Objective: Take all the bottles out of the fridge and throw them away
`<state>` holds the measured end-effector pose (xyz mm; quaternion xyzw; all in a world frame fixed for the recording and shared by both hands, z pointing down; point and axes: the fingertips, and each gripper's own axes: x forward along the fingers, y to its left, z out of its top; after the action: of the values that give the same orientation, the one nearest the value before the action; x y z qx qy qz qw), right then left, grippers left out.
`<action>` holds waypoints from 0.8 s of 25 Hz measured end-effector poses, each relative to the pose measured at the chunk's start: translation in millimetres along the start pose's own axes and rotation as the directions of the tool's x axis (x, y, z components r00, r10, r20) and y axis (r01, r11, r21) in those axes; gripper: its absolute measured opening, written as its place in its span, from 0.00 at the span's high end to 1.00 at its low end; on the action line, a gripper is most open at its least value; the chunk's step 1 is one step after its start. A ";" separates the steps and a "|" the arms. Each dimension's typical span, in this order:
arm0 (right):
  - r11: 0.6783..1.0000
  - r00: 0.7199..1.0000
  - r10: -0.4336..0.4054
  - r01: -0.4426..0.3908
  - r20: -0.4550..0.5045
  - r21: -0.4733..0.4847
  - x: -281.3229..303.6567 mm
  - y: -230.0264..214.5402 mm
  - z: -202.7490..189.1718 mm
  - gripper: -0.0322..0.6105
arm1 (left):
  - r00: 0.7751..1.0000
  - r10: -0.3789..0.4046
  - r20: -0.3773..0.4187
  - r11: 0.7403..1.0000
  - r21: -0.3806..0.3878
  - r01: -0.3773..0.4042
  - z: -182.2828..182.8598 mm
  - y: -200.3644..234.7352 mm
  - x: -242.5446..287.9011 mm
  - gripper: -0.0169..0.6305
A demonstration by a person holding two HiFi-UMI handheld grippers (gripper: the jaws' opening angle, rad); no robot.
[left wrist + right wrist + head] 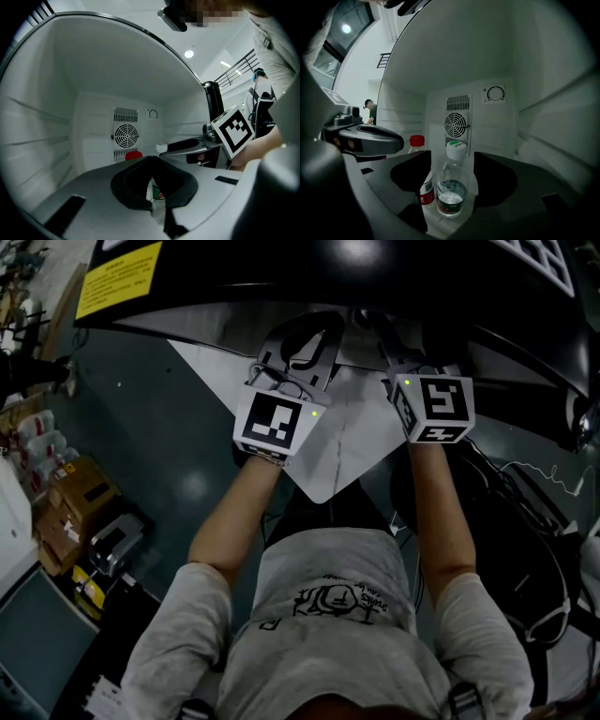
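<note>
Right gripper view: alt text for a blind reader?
A clear white-capped bottle stands between the open jaws of the right gripper, not gripped, inside a white fridge. A red-capped bottle stands behind it to the left, near the left gripper.

A yellow sign (119,277) and, seemingly, cardboard boxes (80,491) show at left.

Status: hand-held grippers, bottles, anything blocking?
Right hand-held gripper open, white-capped bottle standing between its jaws, not gripped. Left hand-held gripper shut, empty, inside fridge alongside. Red-capped bottle behind, to the left. Nothing seen blocking.
</note>
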<state>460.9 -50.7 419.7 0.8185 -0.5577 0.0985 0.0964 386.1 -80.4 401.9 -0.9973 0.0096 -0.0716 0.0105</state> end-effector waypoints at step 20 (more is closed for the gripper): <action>0.999 1.000 0.024 -0.024 -0.001 0.025 29.3 -2.8 -8.3 0.52 | 1.000 0.010 -0.026 1.000 0.004 -0.010 -7.9 9.3 10.9 0.95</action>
<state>473.6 -73.7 435.4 0.8128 -0.5662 0.1070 0.0853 395.6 -90.1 411.1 -0.9962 0.0144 -0.0848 0.0127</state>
